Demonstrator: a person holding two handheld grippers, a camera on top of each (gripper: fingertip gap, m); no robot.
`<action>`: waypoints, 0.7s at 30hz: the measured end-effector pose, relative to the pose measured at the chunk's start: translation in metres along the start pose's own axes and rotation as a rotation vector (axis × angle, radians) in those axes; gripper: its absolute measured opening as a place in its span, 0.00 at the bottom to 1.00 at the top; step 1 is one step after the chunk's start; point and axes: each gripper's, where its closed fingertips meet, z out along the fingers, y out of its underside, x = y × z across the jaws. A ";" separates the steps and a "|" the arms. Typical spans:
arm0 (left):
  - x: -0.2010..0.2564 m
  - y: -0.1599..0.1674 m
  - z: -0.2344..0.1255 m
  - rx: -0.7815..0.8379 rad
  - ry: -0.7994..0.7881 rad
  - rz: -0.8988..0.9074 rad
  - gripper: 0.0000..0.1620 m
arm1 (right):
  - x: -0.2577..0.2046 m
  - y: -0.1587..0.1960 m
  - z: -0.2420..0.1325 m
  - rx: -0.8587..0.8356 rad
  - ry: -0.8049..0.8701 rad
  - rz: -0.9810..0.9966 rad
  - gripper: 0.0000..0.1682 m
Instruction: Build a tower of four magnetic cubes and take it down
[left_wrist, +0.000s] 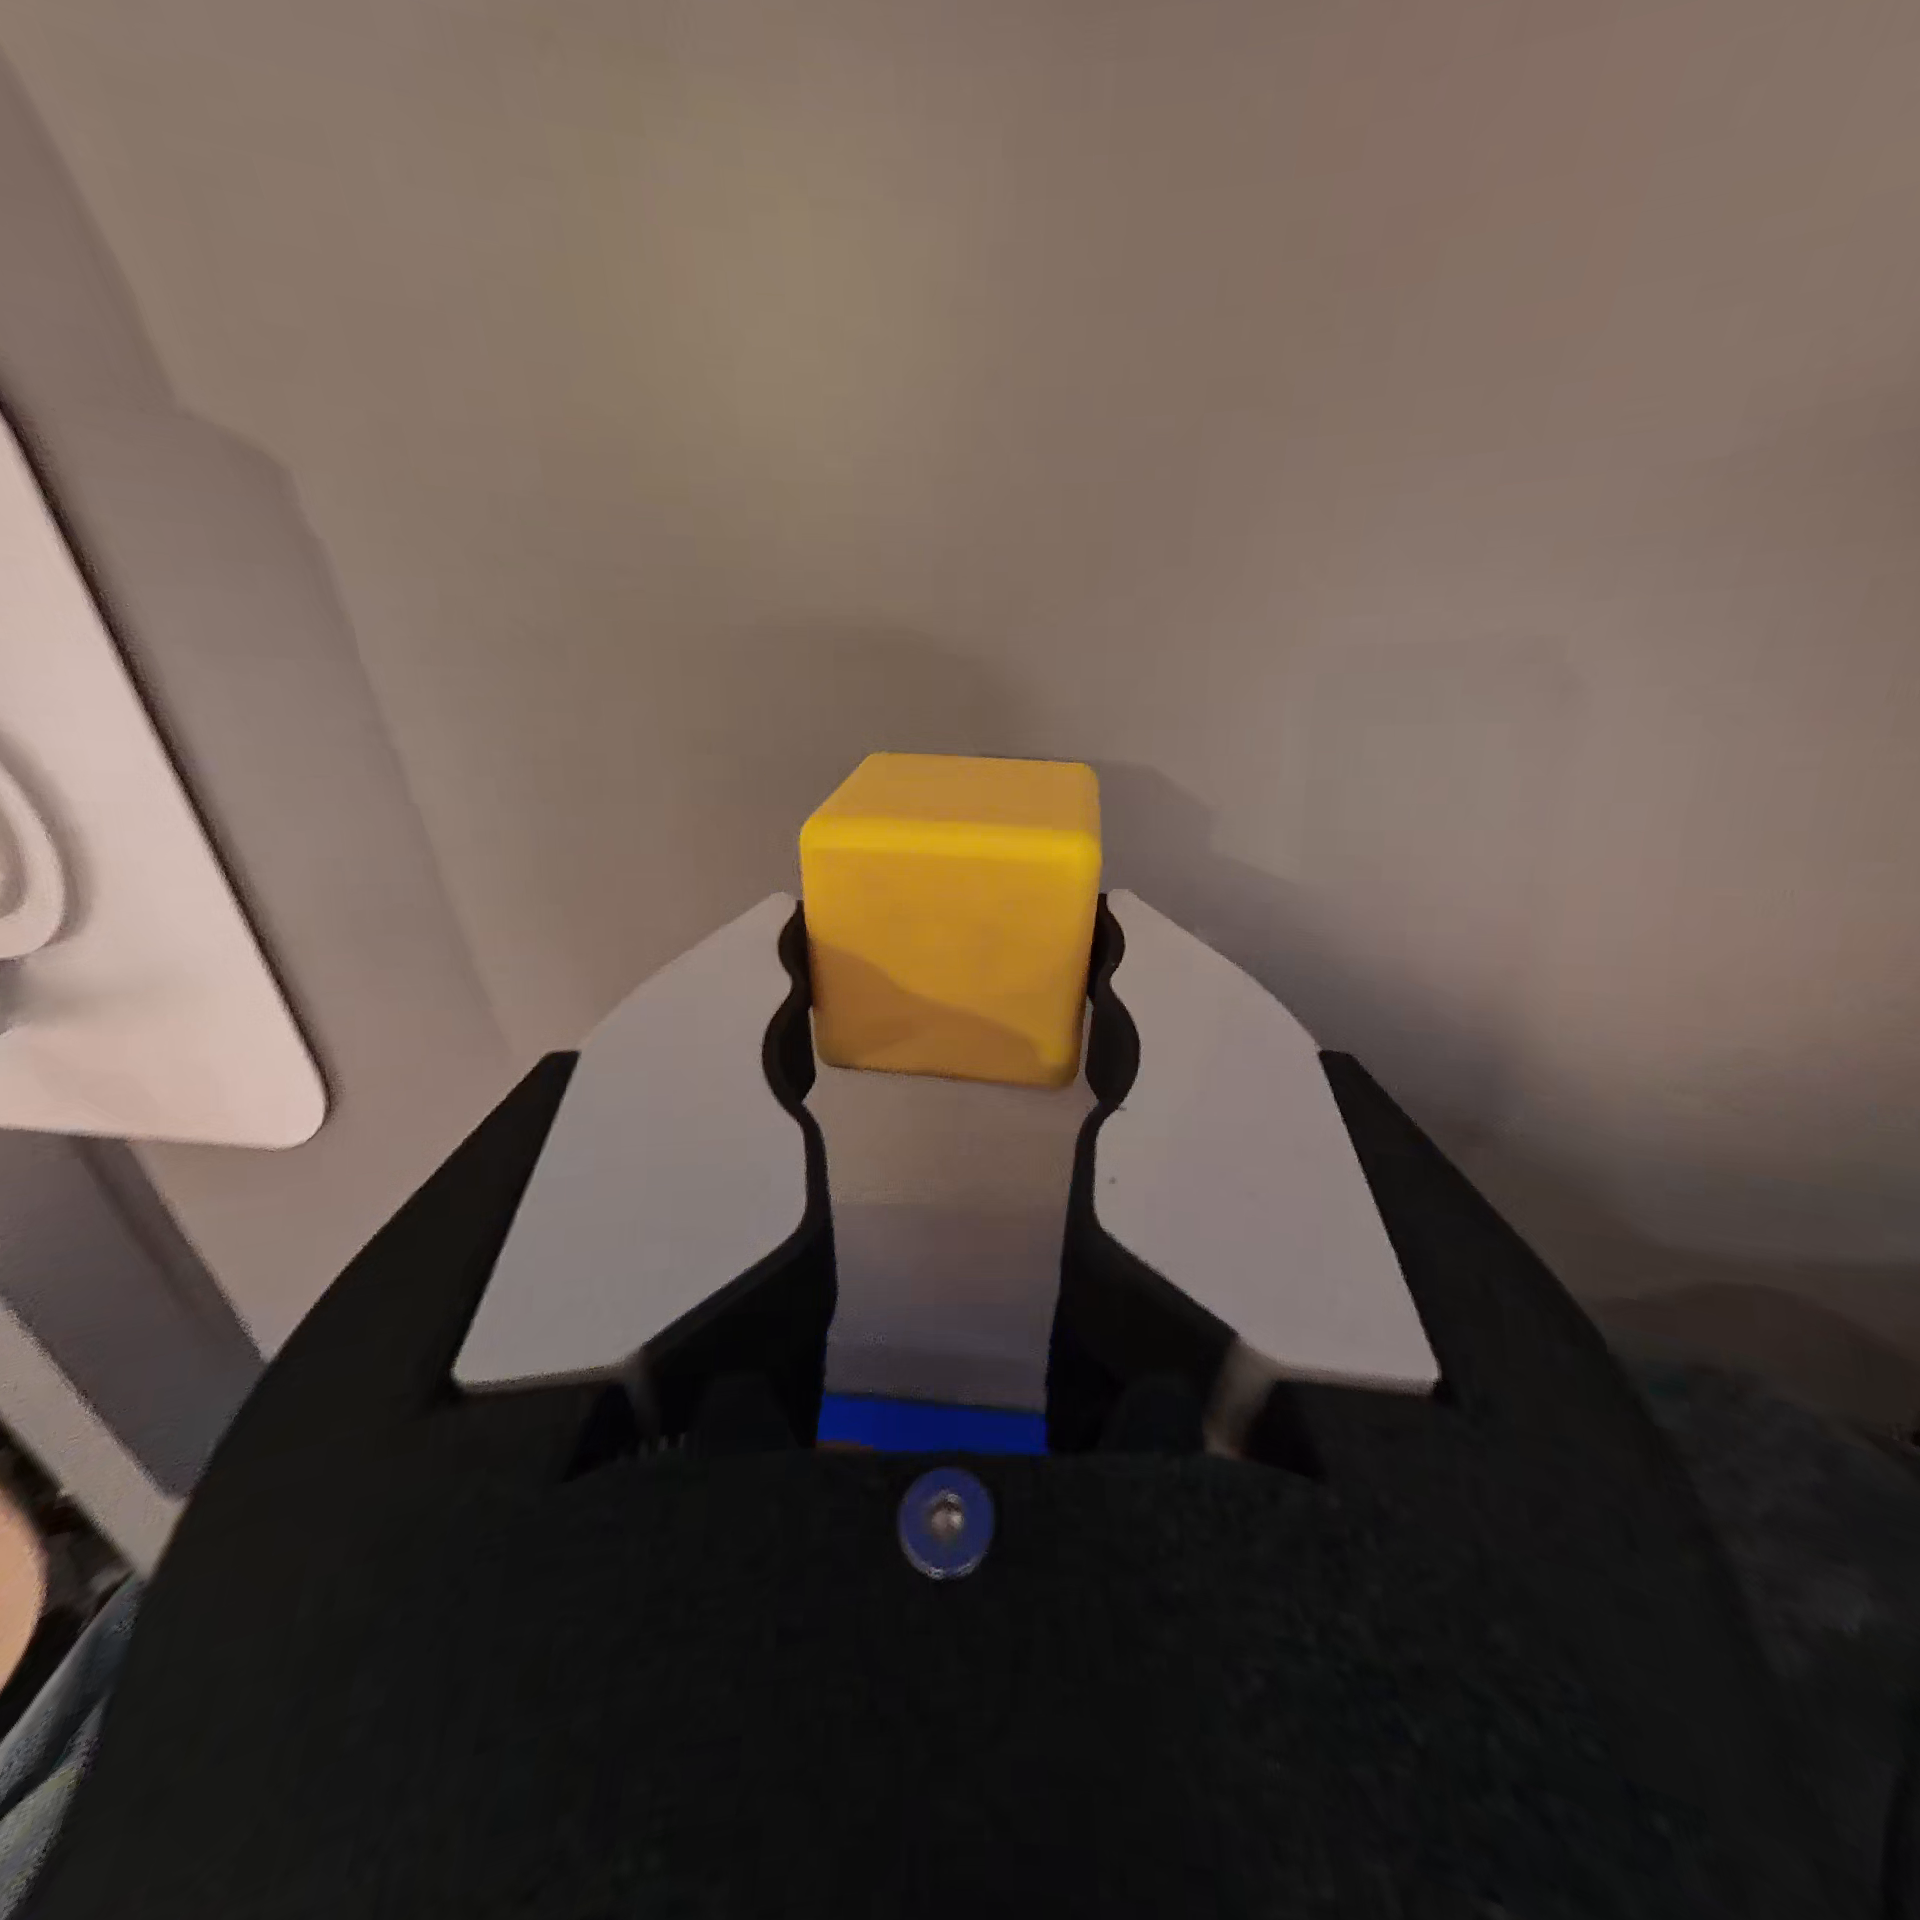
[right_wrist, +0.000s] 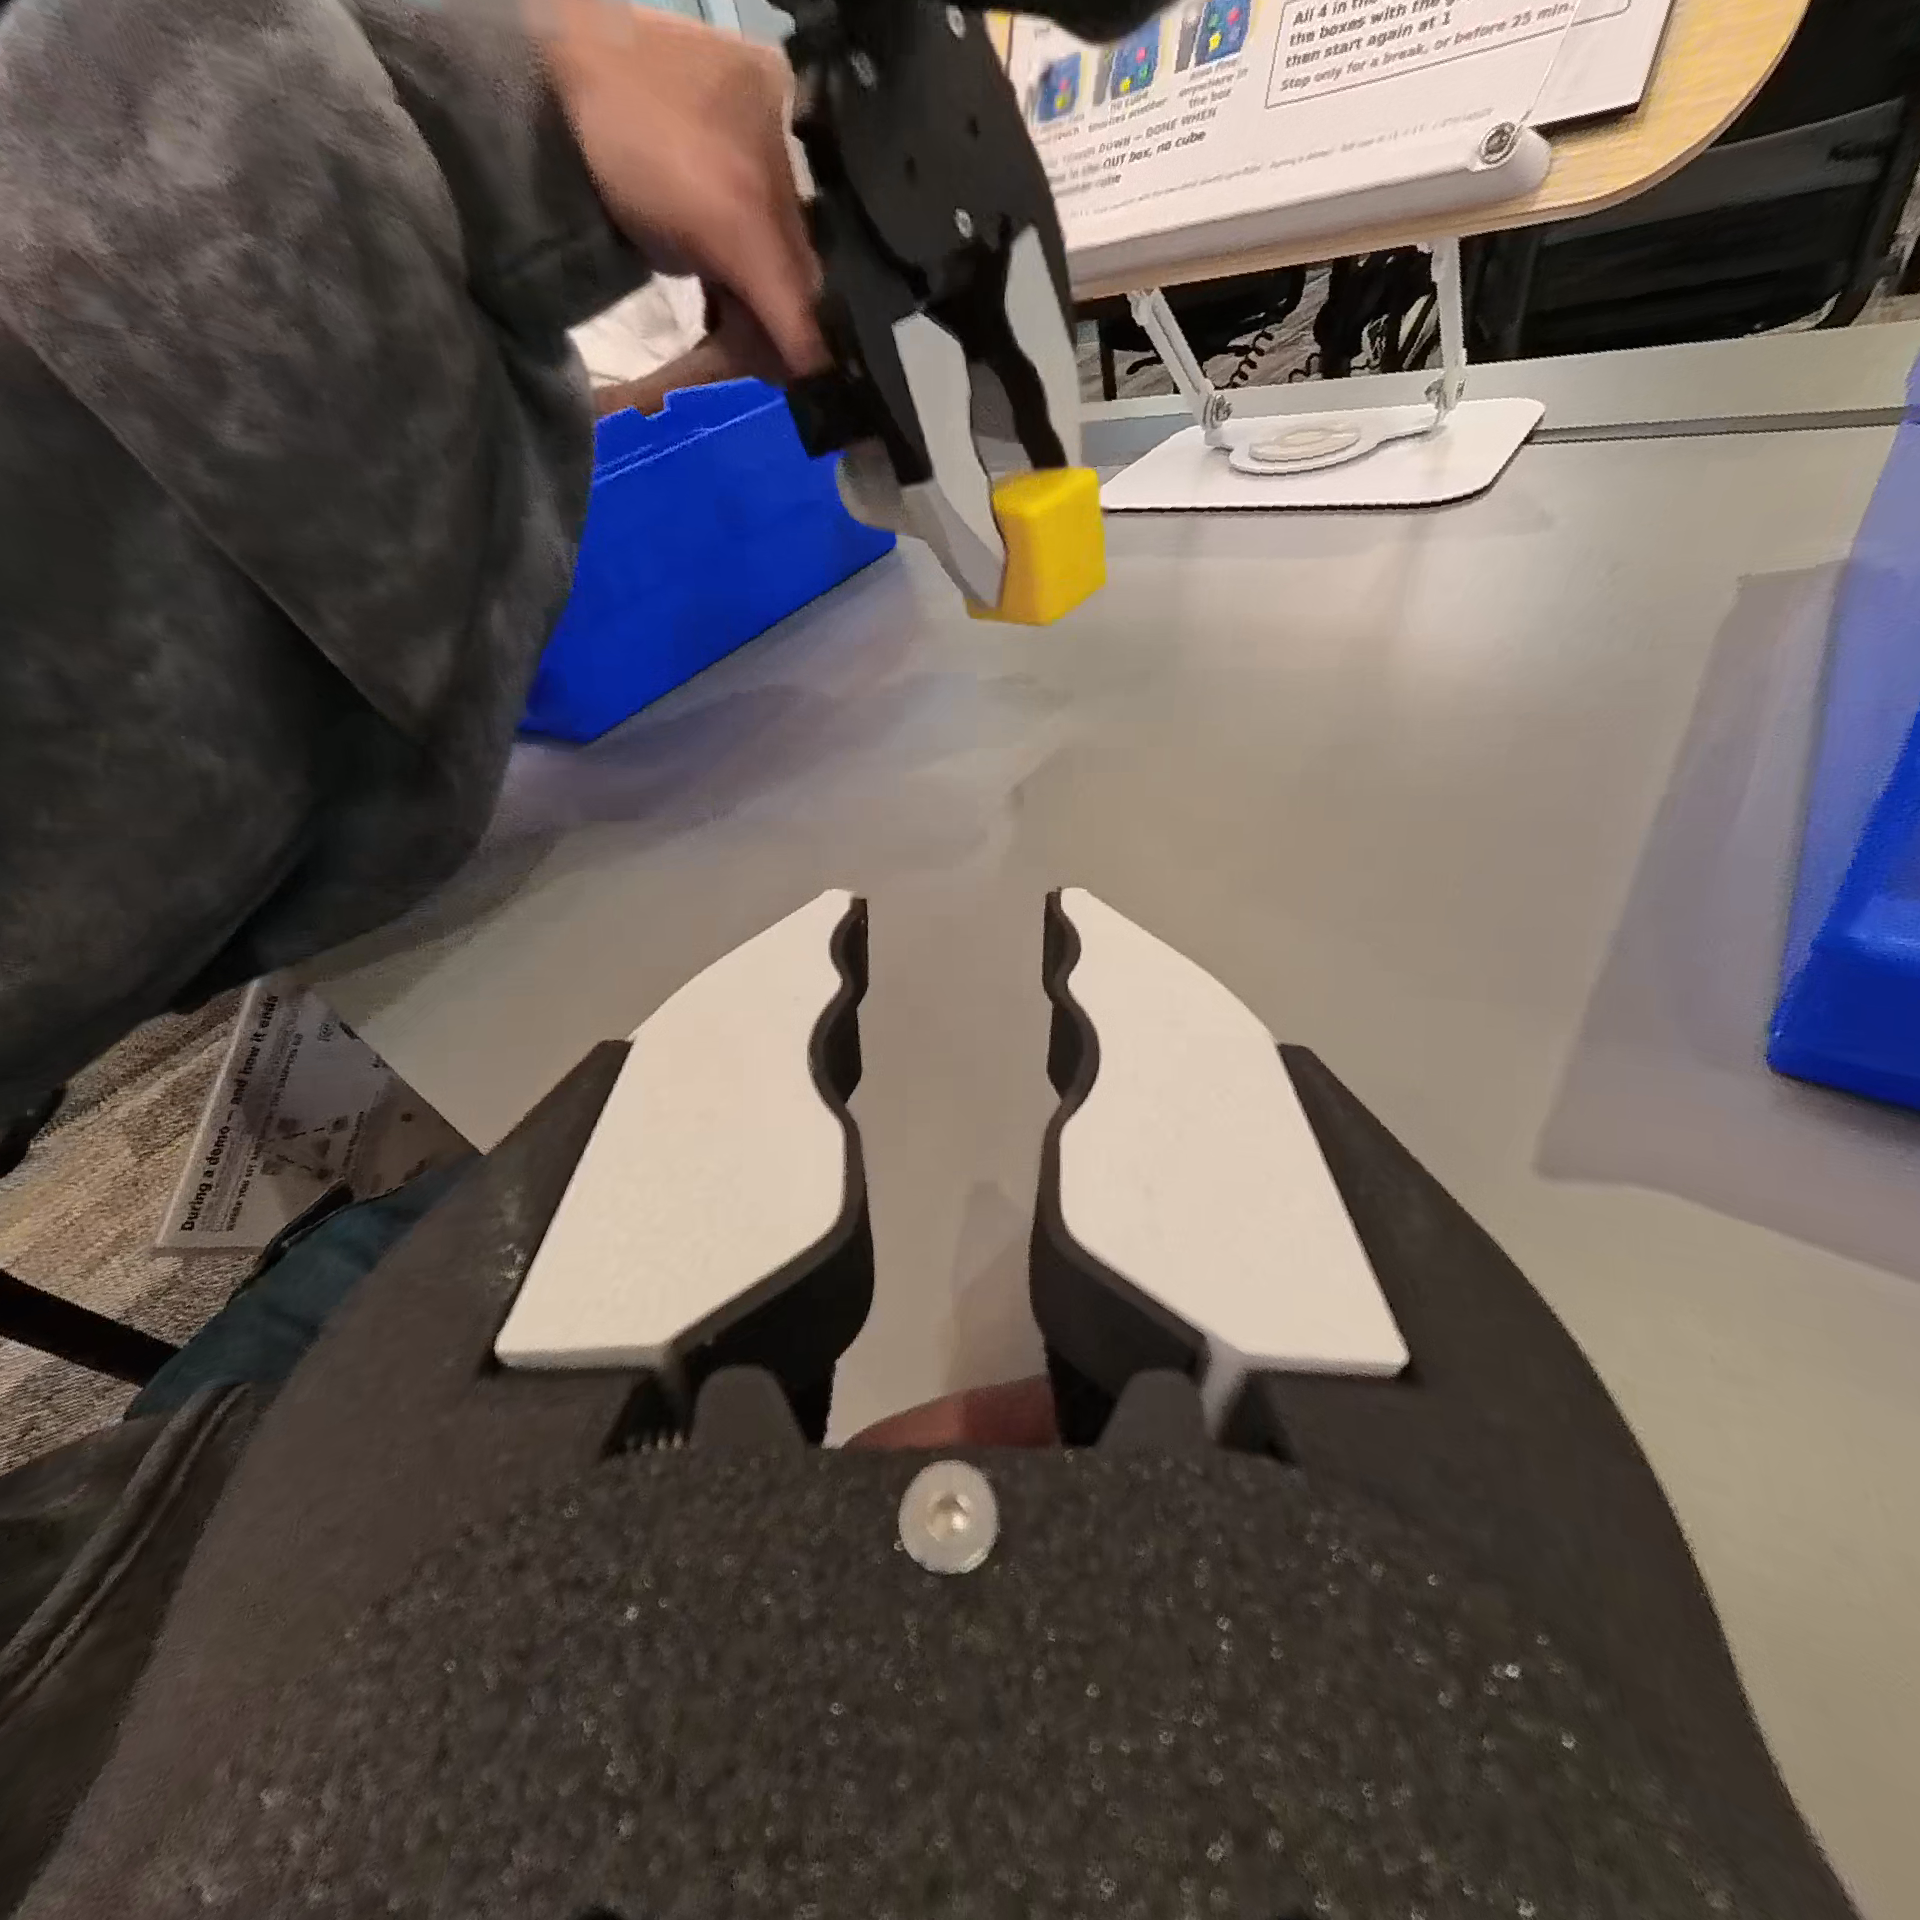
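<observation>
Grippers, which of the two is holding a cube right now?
The left gripper: its fingers clamp the yellow cube above the grey table. The right gripper is open, with nothing between its fingers.

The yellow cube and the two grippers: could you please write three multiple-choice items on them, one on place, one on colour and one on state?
1. Where is the yellow cube?
A. Flat on the grey table
B. Held above the table in the left gripper
C. Inside the blue box

2. What colour are the boxes at both sides of the table?
A. Blue
B. Red
C. Green

3. How is the right gripper?
A. Shut on a cube
B. Open and empty
C. Shut on a box

Answers: 1 B, since both fingers clamp its sides and the right wrist view shows it clear of the table. 2 A, both show blue. 3 B, bare table shows in the gap between its fingers.
</observation>
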 end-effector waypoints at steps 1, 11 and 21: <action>-0.001 -0.002 0.006 0.007 0.017 -0.008 0.31 | 0.000 0.000 0.000 -0.002 0.001 -0.003 0.19; -0.010 0.003 0.037 -0.016 0.026 -0.020 0.31 | -0.001 0.003 0.000 -0.012 -0.014 0.008 0.19; -0.005 0.016 -0.002 0.062 0.008 -0.116 0.40 | -0.003 0.005 0.001 -0.024 -0.026 0.016 0.19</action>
